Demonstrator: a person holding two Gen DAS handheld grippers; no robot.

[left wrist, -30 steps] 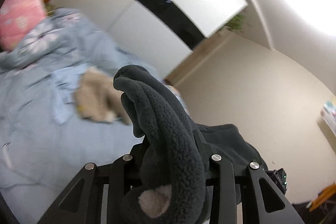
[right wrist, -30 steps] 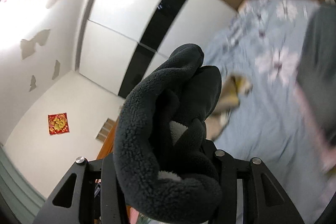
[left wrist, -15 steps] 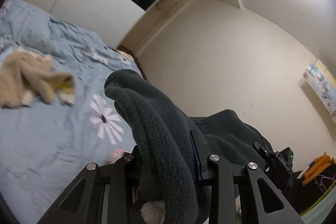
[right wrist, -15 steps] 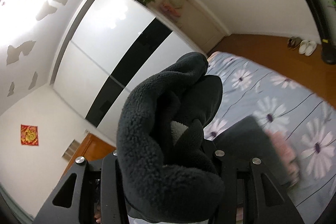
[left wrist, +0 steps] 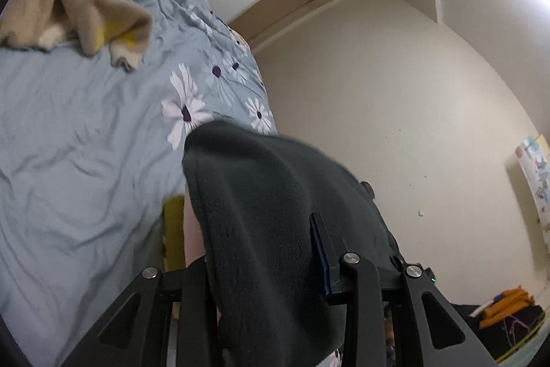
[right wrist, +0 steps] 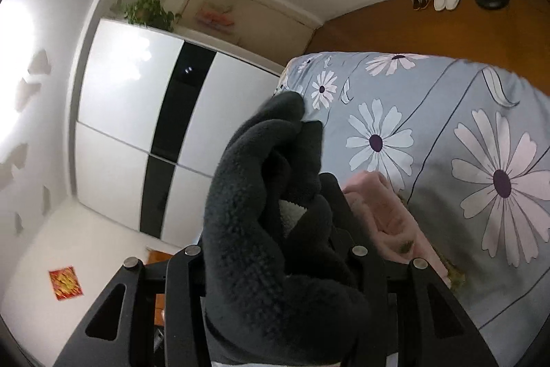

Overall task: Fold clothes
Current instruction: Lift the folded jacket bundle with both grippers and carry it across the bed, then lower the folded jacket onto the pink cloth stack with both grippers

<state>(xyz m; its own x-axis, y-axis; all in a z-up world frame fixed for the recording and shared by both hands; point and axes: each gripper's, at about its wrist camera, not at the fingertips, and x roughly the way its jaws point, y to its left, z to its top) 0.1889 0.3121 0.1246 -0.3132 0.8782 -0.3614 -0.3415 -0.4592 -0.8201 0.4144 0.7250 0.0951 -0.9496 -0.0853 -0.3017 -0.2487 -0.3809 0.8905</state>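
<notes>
**Dark fleece held up at both ends, with the bed below and ahead**

The left gripper (left wrist: 264, 246) is clamped on a thick fold of the dark grey fleece (left wrist: 275, 212). The cloth fills the gap between its fingers and bulges out past the tips. The right gripper (right wrist: 275, 219) is squeezed on another bunch of the same fleece (right wrist: 247, 205), which is rolled up fat between its fingers. So neither one is open. Each has a handful.

The fleece seems to stretch from one gripper to the other, so I think its long way runs side to side between the two hands. I cannot see the middle part that hangs between them.

The blue bed sheet (left wrist: 68, 143) with white daisies lies in front of both grippers and lower down. That is where the fleece has to go, I think. Both hands look about as near to it as each other.

Something pink and fluffy (right wrist: 374, 212) lies on the bed just past the right fingers, partly hidden by them. A tan garment (left wrist: 75, 6) lies farther up the bed, well away from the left gripper. The fleece should come down on the bare sheet between them, flat and wide, not on top of the pink thing.
</notes>
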